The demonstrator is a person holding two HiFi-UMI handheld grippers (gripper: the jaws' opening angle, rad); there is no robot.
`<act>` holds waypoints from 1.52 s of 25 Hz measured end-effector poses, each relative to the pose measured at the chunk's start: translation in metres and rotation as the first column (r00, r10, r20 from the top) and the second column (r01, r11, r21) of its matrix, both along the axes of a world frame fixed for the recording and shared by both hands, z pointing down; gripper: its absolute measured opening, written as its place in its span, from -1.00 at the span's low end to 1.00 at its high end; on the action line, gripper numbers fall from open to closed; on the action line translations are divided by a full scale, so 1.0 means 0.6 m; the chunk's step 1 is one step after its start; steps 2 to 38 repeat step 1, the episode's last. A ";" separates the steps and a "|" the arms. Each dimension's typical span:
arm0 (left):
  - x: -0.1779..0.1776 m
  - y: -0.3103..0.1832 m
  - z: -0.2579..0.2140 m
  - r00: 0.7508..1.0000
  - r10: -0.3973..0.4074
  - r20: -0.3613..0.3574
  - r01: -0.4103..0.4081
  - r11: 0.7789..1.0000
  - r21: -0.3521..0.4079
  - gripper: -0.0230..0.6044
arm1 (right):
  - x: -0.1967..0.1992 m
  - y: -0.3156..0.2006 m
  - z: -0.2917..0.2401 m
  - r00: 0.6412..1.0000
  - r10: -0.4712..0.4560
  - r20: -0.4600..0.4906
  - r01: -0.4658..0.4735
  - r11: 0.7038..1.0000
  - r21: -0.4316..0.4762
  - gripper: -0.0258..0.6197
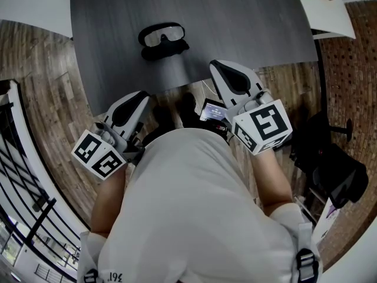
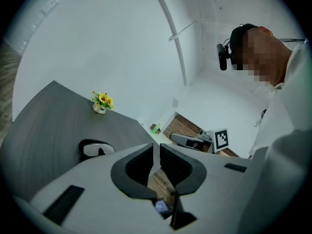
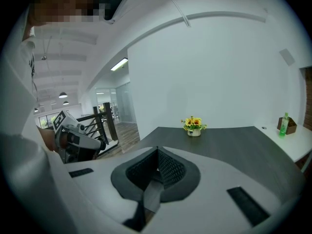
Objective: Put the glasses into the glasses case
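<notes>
The glasses (image 1: 162, 35), black-framed with clear lenses, lie on the dark grey table (image 1: 235, 22) near its front edge. A black shape (image 1: 165, 50) that looks like the case lies against their near side. In the left gripper view the glasses (image 2: 96, 149) show at the left, beyond the jaws. My left gripper (image 1: 141, 95) is shut and empty, held off the table's front edge, below and left of the glasses. My right gripper (image 1: 215, 63) is shut and empty too, with its tip over the table's front edge to the right of the glasses. The right gripper view does not show the glasses.
A small pot of yellow flowers (image 3: 194, 125) stands at the table's far side. A green bottle (image 3: 282, 123) stands on a white table (image 1: 330, 10) to the right. A black chair (image 1: 336, 170) is at the right and a dark railing (image 1: 23, 175) at the left.
</notes>
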State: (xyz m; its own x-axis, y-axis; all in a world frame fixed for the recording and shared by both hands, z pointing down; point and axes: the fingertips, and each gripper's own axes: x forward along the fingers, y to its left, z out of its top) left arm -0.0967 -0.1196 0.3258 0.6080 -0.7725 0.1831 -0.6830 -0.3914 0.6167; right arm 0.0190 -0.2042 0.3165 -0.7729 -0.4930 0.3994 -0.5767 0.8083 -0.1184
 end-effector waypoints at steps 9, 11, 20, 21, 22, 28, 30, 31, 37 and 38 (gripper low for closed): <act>0.001 -0.001 -0.001 1.000 0.005 -0.004 -0.005 1.000 0.004 -0.76 | 0.000 0.000 0.001 1.000 -0.001 0.003 0.001 1.000 -0.003 -0.90; 0.001 -0.001 -0.001 1.000 0.005 -0.004 -0.005 1.000 0.004 -0.76 | 0.000 0.000 0.001 1.000 -0.001 0.003 0.001 1.000 -0.003 -0.90; 0.001 -0.001 -0.001 1.000 0.005 -0.004 -0.005 1.000 0.004 -0.76 | 0.000 0.000 0.001 1.000 -0.001 0.003 0.001 1.000 -0.003 -0.90; 0.001 -0.001 -0.001 1.000 0.005 -0.004 -0.005 1.000 0.004 -0.76 | 0.000 0.000 0.001 1.000 -0.001 0.003 0.001 1.000 -0.003 -0.90; 0.001 -0.001 -0.001 1.000 0.005 -0.004 -0.005 1.000 0.004 -0.76 | 0.000 0.000 0.001 1.000 -0.001 0.003 0.001 1.000 -0.003 -0.90; 0.001 -0.001 -0.001 1.000 0.005 -0.004 -0.005 1.000 0.004 -0.76 | 0.000 0.000 0.001 1.000 -0.001 0.003 0.001 1.000 -0.003 -0.90; 0.001 -0.001 -0.001 1.000 0.005 -0.004 -0.005 1.000 0.004 -0.76 | 0.000 0.000 0.001 1.000 -0.001 0.003 0.001 1.000 -0.003 -0.90; 0.001 -0.001 -0.001 1.000 0.005 -0.004 -0.005 1.000 0.004 -0.76 | 0.000 0.000 0.001 1.000 -0.001 0.003 0.001 1.000 -0.003 -0.90; 0.001 -0.001 -0.001 1.000 0.005 -0.004 -0.005 1.000 0.004 -0.76 | 0.000 0.000 0.001 1.000 -0.001 0.003 0.001 1.000 -0.003 -0.90; 0.001 -0.001 -0.001 1.000 0.005 -0.004 -0.005 1.000 0.004 -0.76 | 0.000 0.000 0.001 1.000 -0.001 0.003 0.001 1.000 -0.003 -0.90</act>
